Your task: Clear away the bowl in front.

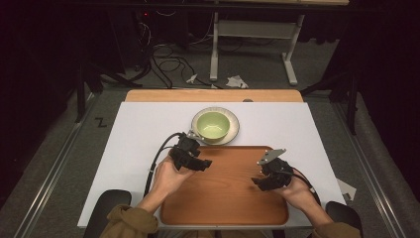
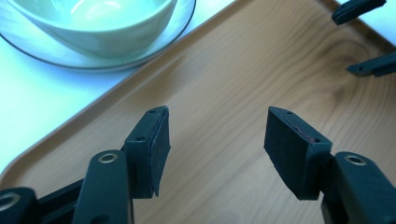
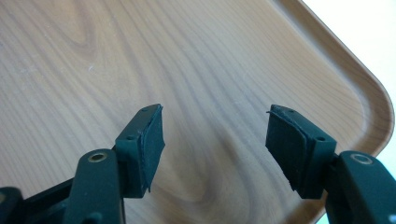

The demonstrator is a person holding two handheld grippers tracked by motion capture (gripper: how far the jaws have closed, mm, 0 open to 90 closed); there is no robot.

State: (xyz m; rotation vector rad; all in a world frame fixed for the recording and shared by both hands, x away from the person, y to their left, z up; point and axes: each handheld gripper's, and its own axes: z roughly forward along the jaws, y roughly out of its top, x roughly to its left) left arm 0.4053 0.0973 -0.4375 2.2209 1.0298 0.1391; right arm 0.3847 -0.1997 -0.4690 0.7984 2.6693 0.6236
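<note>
Wooden tray (image 1: 225, 191) sits at the near edge of the white counter (image 1: 138, 134), bare of any load. High view: left claw (image 1: 202, 164) hangs over the tray's far left corner, jaws wide, holding nothing; right claw (image 1: 260, 183) hangs over the tray's right side, also wide and holding nothing. Green bowl (image 1: 213, 125) stands on a grey plate (image 1: 235, 134) just beyond the tray's far rim, on the counter, nearest the left claw.

Left gripper view: left claw (image 2: 215, 133) spread wide above wood grain; the bowl (image 2: 100, 23) and plate (image 2: 154, 39) lie up and left, past the tray rim (image 2: 88, 112). Right claw's tips (image 2: 366, 37) show at the far right.

Right gripper view: right claw (image 3: 215, 133) spread wide over the tray's rounded corner (image 3: 373, 112).

Risks, judged: gripping the bowl alone could tip it or drag the plate; gripping the thin plate rim could let the bowl slide. The raised tray rim could catch the plate on transfer.

Surroundings: grey carpet, loose cables (image 1: 168, 62), a white desk frame (image 1: 252, 39), dark walls.
</note>
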